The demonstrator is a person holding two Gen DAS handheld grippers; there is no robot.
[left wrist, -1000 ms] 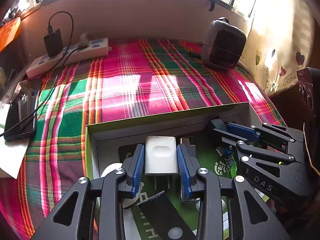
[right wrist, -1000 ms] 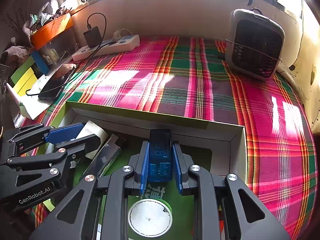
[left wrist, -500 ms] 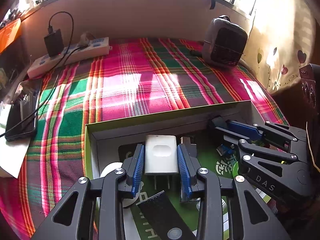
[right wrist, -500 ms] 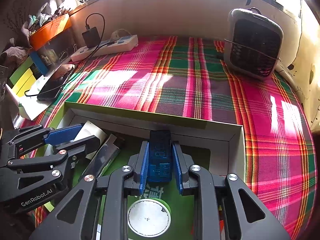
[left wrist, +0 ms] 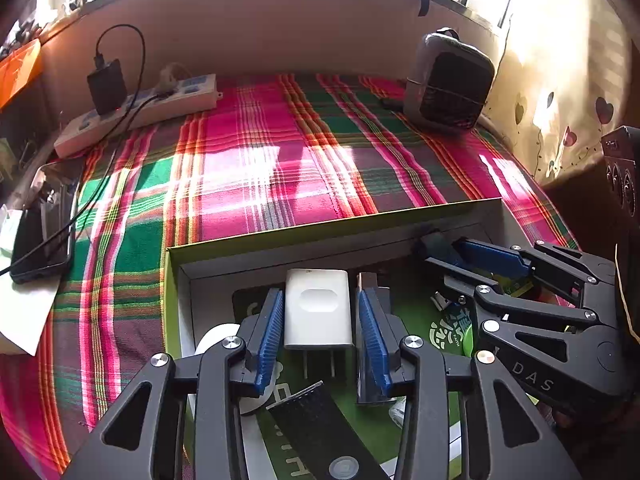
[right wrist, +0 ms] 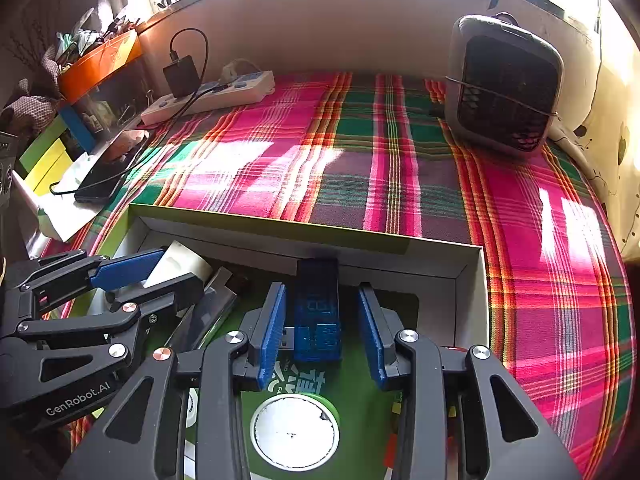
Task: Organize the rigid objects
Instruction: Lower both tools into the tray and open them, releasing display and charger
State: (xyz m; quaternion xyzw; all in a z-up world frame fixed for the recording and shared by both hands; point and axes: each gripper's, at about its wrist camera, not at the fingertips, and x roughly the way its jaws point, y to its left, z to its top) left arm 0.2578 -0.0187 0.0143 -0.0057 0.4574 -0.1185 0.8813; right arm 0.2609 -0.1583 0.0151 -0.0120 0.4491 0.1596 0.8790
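White charger [left wrist: 318, 309] lying flat inside green-rimmed box [left wrist: 320, 236], prongs toward the camera, between blue pads of left gripper [left wrist: 322, 336]. Jaws opening, now wider than a second ago: slim gaps on both sides where the pads earlier sat against the charger's flanks, so released, no grip. Blue USB meter [right wrist: 317, 312] likewise lying on the box's green floor, far end close to the inner wall, between the pads of right gripper [right wrist: 322, 332]. Jaws there opening too, clearly spread compared with the earlier frame, when they pinched the meter tight; now clear daylight on either side, meter let go, with its metal plug showing at lower left beside the left pad. Neither hand shifted in position between the frames; only the jaw spacing changed. Also in the box: silvery slim device [right wrist: 204, 316] just right of the charger, black strap-like piece [left wrist: 320, 428] nearer the camera, round white disc [right wrist: 295, 434] under the right gripper. Box resting on pink-and-green plaid cloth [left wrist: 260, 160] covering the counter. Farther back, unchanged: small grey fan heater [right wrist: 504, 84] at the right rear, white power strip [left wrist: 140, 112] with black adapter [left wrist: 106, 86] plugged in at the left rear, dark phone [left wrist: 40, 236] on the left edge with a cable attached.
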